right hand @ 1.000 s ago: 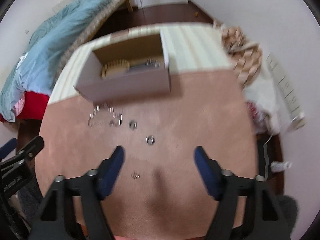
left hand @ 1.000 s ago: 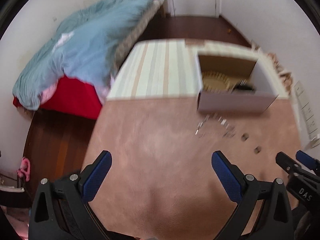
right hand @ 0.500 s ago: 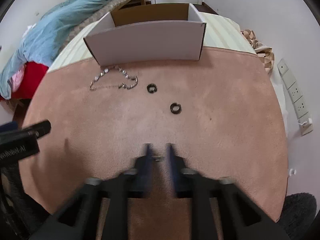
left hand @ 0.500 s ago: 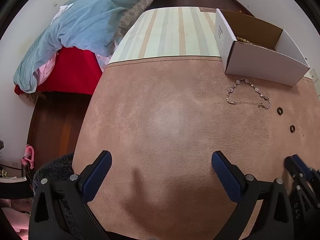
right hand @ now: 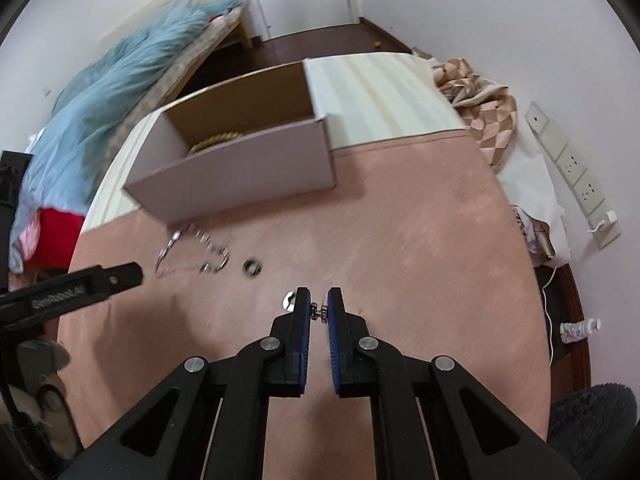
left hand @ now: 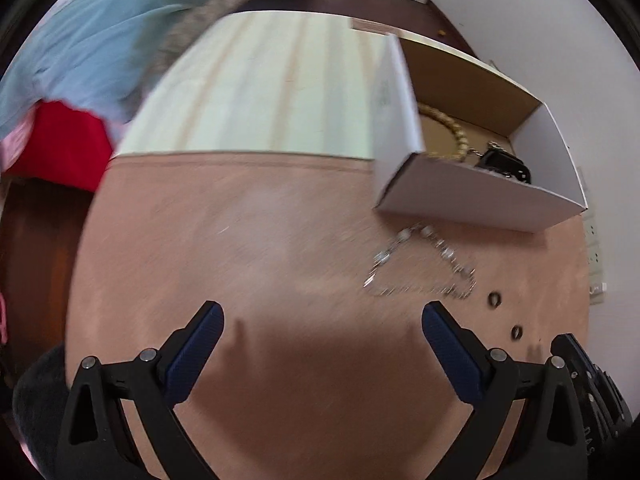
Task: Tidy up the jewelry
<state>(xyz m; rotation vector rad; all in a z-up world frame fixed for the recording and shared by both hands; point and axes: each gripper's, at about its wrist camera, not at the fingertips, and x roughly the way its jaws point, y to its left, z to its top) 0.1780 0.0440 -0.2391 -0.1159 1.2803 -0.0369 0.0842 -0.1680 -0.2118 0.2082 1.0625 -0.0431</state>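
My right gripper [right hand: 319, 306] is shut on a small silver earring [right hand: 318, 313], lifted above the pink tablecloth [right hand: 400, 264]. A silver chain bracelet [right hand: 196, 254] and a dark ring [right hand: 252, 267] lie in front of the white cardboard box [right hand: 240, 178], which holds a beaded bracelet [right hand: 214, 141]. Another ring [right hand: 288, 301] shows just left of the right fingers. My left gripper [left hand: 322, 328] is open and empty over the cloth, left of the bracelet [left hand: 420, 266] and two rings [left hand: 495, 299] [left hand: 517, 332]. The box [left hand: 472, 196] stands beyond it.
A bed with a blue blanket [right hand: 120, 96] lies to the far left. A striped cloth [left hand: 264, 92] covers the table's far part. Wall sockets [right hand: 572, 172] and a patterned fabric [right hand: 480, 104] are at the right. The left gripper's arm [right hand: 68, 288] reaches in at the right view's left.
My right gripper closed on the earring and lifted it off the cloth. Both grippers have risen, so the inside of the box shows again.
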